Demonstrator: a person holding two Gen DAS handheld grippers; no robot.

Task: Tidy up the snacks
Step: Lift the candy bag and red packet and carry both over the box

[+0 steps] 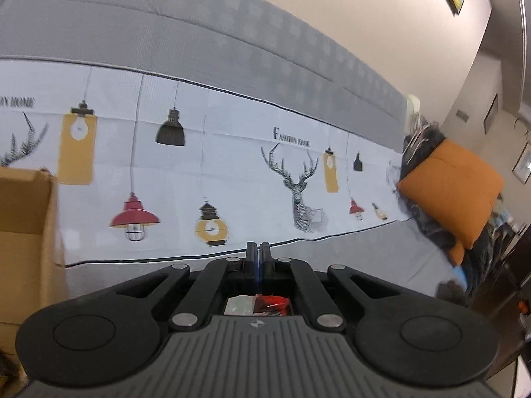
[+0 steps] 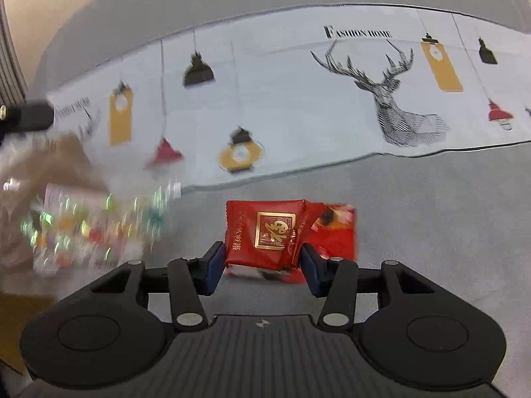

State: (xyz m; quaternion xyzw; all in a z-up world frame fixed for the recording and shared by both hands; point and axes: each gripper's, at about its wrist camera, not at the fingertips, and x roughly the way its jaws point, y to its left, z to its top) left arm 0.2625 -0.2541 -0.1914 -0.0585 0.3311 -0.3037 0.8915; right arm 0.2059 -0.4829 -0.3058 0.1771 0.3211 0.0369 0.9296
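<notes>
Right tongs (image 2: 261, 263) spread wide around 1 red snack packet (image 2: 264, 232), which lies on the grey sofa (image 2: 431, 205); whether the pads touch it, I cannot tell. 2 more red packets (image 2: 335, 229) overlap behind it. A blurred clear candy bag (image 2: 83, 229) sits left. Left tongs (image 1: 258, 255) are pressed together; 1 cardboard box (image 1: 26, 232) stands left, 1 orange cushion (image 1: 454, 189) right.

You have a red snack packet (image 2: 265, 233) with a gold square emblem lying flat on the grey surface, its near edge between the open right tongs (image 2: 260, 265). A second red packet (image 2: 335, 229) lies partly under it, to its right. On the left you see a clear bag of colourful wrapped candies (image 2: 83, 229), blurred, beside a cardboard box (image 1: 26, 229).
</notes>
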